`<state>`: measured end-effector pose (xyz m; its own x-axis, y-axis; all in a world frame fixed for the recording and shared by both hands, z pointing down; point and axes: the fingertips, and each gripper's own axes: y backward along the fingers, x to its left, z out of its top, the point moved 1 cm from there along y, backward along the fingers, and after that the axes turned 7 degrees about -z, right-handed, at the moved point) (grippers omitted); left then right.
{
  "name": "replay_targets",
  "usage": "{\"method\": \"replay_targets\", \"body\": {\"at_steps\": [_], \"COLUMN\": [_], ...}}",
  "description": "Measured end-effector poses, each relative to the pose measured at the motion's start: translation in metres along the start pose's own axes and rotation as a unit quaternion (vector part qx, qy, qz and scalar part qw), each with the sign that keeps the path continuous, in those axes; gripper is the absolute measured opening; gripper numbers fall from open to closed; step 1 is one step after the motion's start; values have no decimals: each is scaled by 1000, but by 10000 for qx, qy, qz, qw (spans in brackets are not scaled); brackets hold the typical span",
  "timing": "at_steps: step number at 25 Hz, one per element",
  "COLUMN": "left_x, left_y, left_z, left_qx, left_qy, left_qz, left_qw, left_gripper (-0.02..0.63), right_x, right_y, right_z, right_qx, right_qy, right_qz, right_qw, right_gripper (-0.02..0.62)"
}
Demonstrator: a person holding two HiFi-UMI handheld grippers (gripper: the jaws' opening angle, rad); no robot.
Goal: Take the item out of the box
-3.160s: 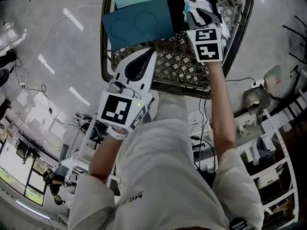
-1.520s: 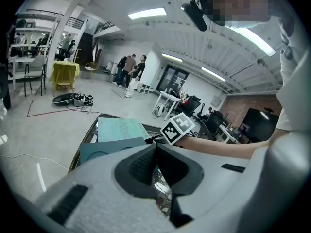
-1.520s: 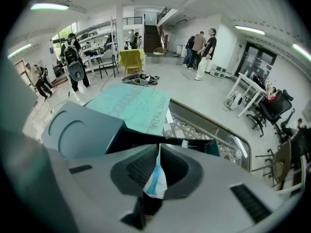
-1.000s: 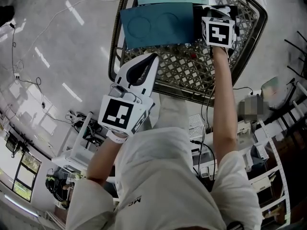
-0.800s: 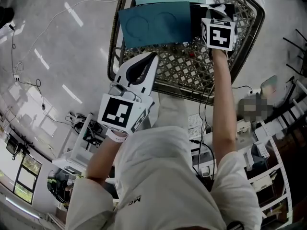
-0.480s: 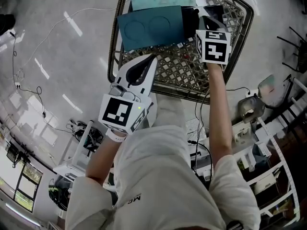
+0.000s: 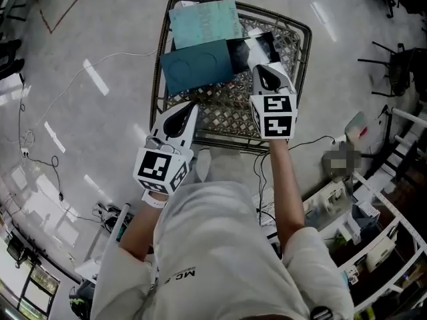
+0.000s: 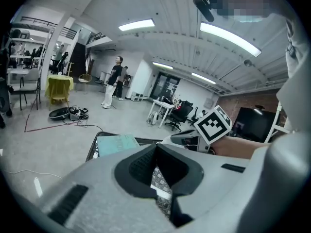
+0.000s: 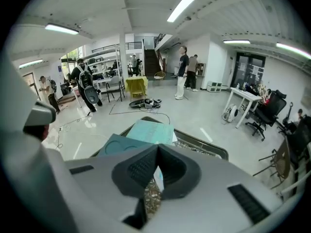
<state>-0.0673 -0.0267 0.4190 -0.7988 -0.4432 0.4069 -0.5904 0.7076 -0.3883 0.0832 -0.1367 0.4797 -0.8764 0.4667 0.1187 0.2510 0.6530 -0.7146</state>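
- Dark teal flat packet (image 7: 197, 71) with two pressed-in circles lies in the metal lattice basket (image 7: 157, 85). It is on the far half, its far edge under a pale turquoise printed sheet (image 7: 205, 22). A glossy black-and-white piece (image 7: 259, 44) sits at its right end (part of it or separate, I cannot tell).
- Right gripper (image 7: 262, 67): jaws pressed together with nothing pinched, tips over the basket just beside that black-and-white piece; whether they touch it cannot be judged.
- Left gripper (image 7: 191, 105): jaws likewise together and empty, tips over the basket's near left corner, apart from the packet.
- Only the head view shows the whole basket and both arms. The right gripper view shows packet and sheet beyond its tips, plus people (image 9: 183, 72) standing across the hall. The left gripper view shows the sheet and the right gripper's marker cube (image 8: 214, 124), not the packet.
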Motion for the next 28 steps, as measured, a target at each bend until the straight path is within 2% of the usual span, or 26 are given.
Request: {"method": "replay_targets", "body": {"at_steps": [9, 17, 22, 28], "left_x": [-26, -51, -69, -83], "left_y": [37, 51, 60, 63], "left_z": [18, 43, 58, 63], "left_qx": [-199, -479, -643, -638], "left_qy": [-136, -380, -493, -699], "left_qz": [-234, -454, -569, -596], "left_qw": [9994, 9971, 9951, 9937], "left_gripper": [25, 25, 26, 25], "right_x": [9, 20, 19, 13], "right_y": [105, 184, 217, 230], "right_z": [19, 23, 16, 8], "right_qx": [-828, -1496, -1792, -2020], "right_qy": [-287, -703, -982, -1162], "right_qz": [-291, -482, -662, -837], "right_qw": [9957, 9851, 9767, 9689], "right_gripper": [14, 14, 14, 14]}}
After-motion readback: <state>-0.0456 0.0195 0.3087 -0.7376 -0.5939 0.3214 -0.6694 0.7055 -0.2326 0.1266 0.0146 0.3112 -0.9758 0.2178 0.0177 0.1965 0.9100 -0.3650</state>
